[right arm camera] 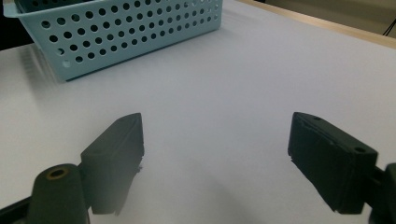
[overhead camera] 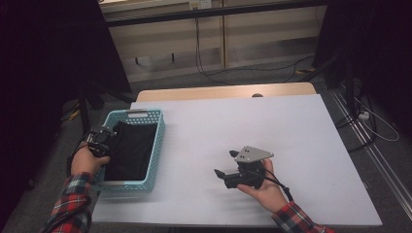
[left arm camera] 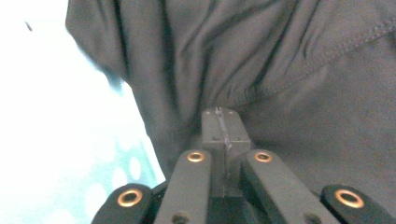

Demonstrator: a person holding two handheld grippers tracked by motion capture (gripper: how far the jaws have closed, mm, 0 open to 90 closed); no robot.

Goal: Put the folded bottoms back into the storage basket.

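In the basket (overhead camera: 153,145) the dark cloth (left arm camera: 289,70) is pinched by the left gripper (left arm camera: 222,122), while the right gripper (right arm camera: 215,154) gapes empty over the white table (overhead camera: 272,126), dark room beyond.

The left claw (overhead camera: 103,138) sits at the left edge of the high view, gripped from behind by the left hand (overhead camera: 87,160), whose plaid-sleeved forearm comes up from the bottom left corner. In the left gripper view its two black jaws are pressed tight together, tips meeting. The right claw (overhead camera: 227,165) lies low, pointing left across the high view, cradled from below in the upturned right hand (overhead camera: 265,191), its grey plate on top. In the right gripper view its jaws stand wide apart with nothing between them.
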